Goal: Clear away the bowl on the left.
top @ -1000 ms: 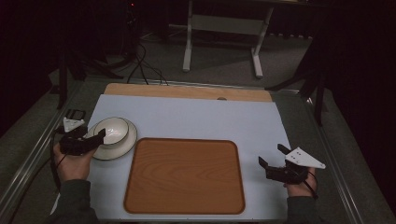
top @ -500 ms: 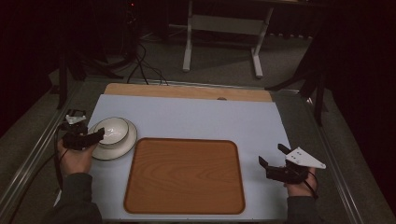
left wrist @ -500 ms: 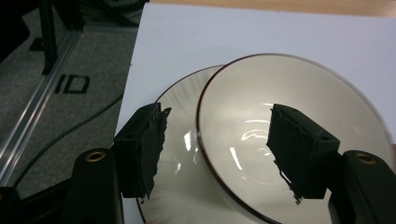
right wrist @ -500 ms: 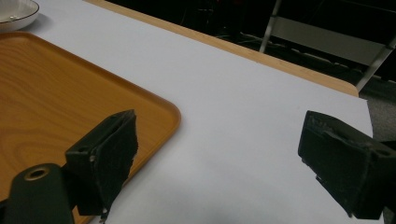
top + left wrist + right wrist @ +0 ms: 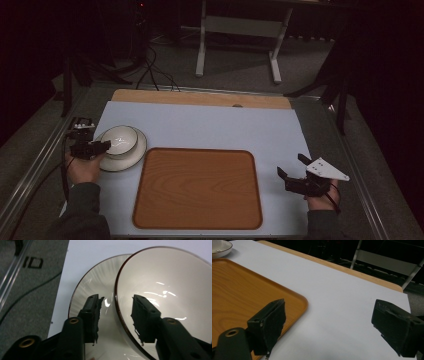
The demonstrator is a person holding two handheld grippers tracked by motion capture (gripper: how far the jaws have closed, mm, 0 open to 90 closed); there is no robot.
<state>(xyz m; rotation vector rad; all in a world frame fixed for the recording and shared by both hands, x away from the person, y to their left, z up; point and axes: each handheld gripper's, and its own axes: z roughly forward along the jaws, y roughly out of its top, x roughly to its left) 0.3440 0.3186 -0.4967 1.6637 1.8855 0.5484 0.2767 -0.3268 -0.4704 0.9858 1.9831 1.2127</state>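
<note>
Surface: pale blue mat point(image 5: 210, 125) over a wooden table, dark room behind, grey floor with cables.
Tray point(image 5: 197, 187): brown wood-grain, rounded corners, flat at mat centre, bare.
Plate point(image 5: 131, 156): white with dark rim, left of tray, just beside its left edge.
Bowl point(image 5: 119, 139): white, dark-rimmed, seated on plate.
Left gripper point(image 5: 102, 146): at bowl's left rim, 2 jaws apart, straddling the rim wall, 1 inside the bowl, 1 outside above the plate; contact with the wall unclear.
Right gripper point(image 5: 291, 166): right of tray, well apart from bowl, jaws spread wide over bare mat, holding nothing.
</note>
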